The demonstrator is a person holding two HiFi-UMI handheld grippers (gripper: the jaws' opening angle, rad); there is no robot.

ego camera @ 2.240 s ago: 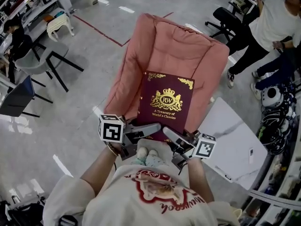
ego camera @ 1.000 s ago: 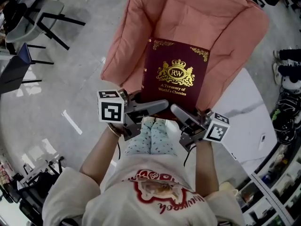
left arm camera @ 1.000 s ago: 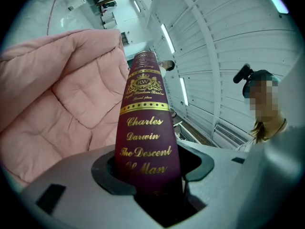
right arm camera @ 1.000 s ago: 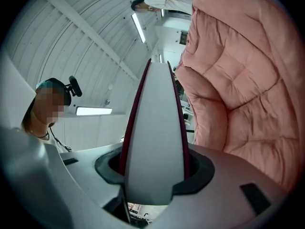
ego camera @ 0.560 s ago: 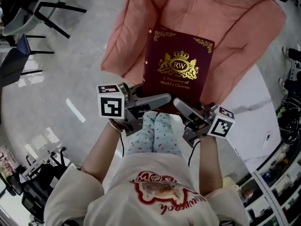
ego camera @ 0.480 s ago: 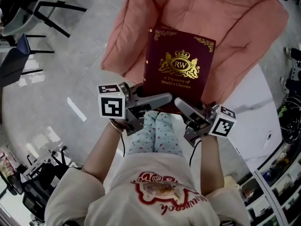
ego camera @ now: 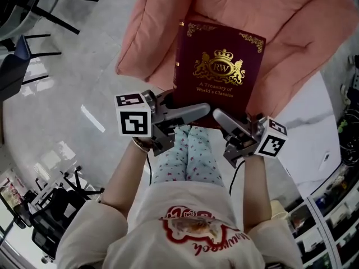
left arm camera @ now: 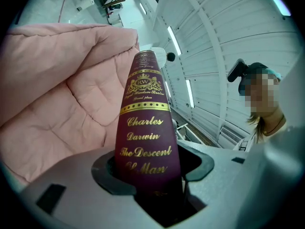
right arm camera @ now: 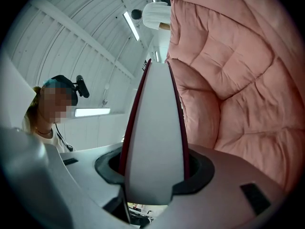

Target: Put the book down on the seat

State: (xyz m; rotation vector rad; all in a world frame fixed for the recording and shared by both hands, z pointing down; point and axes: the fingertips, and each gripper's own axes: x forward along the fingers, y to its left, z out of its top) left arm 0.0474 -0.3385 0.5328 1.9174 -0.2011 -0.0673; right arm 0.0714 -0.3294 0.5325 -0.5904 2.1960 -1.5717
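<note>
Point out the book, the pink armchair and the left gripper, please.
book (ego camera: 220, 72), head view, on the gold crest of its front cover.
pink armchair (ego camera: 286, 21), head view, on its quilted padding.
left gripper (ego camera: 197, 110), head view, between its jaw tips, at the book's lower edge.

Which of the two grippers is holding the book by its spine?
The left gripper: its view shows the gold-lettered maroon spine of the book between the jaws, while the right gripper clamps the white page edge.

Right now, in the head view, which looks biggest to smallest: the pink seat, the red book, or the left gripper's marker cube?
1. pink seat
2. red book
3. marker cube on the left gripper, smallest even though it is nearest the camera.
</note>
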